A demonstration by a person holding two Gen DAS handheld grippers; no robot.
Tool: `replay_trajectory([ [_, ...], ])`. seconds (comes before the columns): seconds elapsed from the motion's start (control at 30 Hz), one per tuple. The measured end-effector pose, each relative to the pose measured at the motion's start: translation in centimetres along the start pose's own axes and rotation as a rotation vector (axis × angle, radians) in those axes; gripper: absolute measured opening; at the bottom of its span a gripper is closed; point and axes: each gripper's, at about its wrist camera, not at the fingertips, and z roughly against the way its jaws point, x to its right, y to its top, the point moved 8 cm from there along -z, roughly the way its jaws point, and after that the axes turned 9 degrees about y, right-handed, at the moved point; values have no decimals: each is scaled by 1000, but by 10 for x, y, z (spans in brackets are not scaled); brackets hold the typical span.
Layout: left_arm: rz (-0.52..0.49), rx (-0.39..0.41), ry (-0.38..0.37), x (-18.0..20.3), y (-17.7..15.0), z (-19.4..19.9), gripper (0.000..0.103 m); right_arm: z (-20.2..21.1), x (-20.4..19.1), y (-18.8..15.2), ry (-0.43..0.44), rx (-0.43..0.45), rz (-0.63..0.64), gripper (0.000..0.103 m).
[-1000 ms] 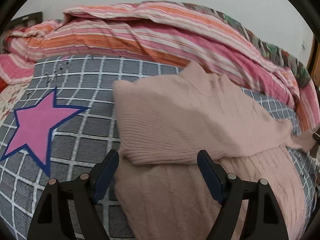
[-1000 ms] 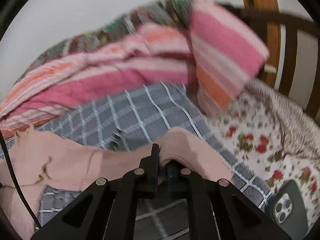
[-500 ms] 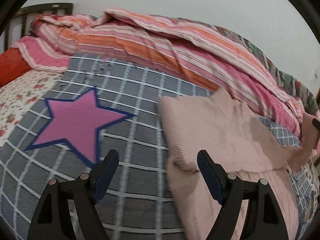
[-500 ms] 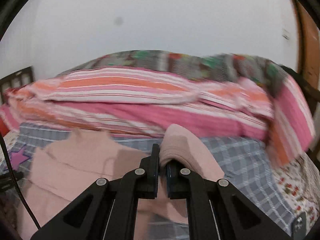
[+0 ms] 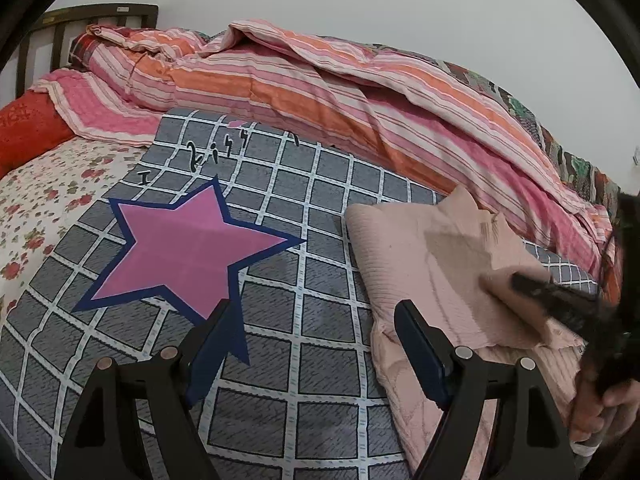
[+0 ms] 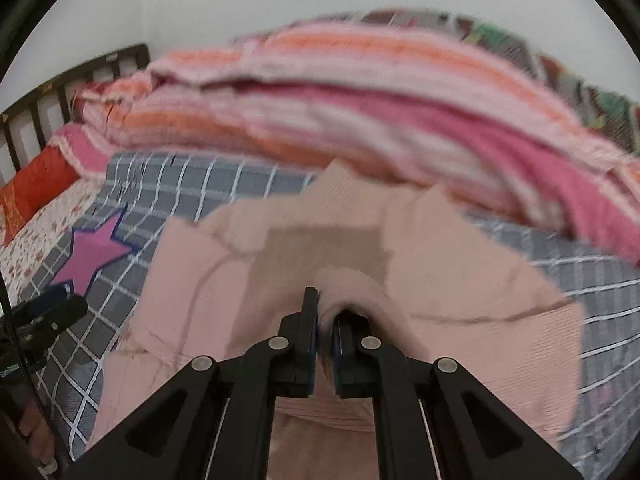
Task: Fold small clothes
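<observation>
A pale pink knit sweater (image 5: 424,256) lies on the grey checked blanket (image 5: 312,208), with one sleeve folded across its body. My left gripper (image 5: 316,344) is open and empty, low over the blanket just left of the sweater's left edge. My right gripper (image 6: 326,312) is shut on a sleeve of the sweater (image 6: 352,284) and holds it above the sweater's body (image 6: 224,264). It shows blurred at the right of the left wrist view (image 5: 560,300). The left gripper appears at the left edge of the right wrist view (image 6: 44,312).
A pink star with a navy border (image 5: 188,244) is printed on the blanket left of the sweater. A striped pink and orange duvet (image 5: 320,80) is heaped along the back. A red pillow (image 5: 28,128), a floral sheet (image 5: 44,196) and a dark headboard (image 5: 80,20) are at the left.
My right gripper has carried the sleeve leftward over the sweater's body. My left gripper has drawn off the sweater to the left, over the blanket near the star.
</observation>
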Motion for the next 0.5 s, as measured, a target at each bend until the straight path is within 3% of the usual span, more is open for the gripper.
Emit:
replay_trajectory([
  [0.03,1,-2,-7,1,0,0,79,-7,-2,-3,22,-27,-7,18],
  [0.1,7,-3,-29,4,1,0,79,-17,-5,-10,78,-82,-23,40],
  [0.27,-21,4,-97,27,1,5,79,14,-3,-16,201,-31,-40,62],
  [0.37,-76,15,-129,49,1,11,79,44,5,-19,236,9,-23,63],
  [0.5,-150,34,-172,86,2,23,79,85,38,-34,180,55,-1,63],
])
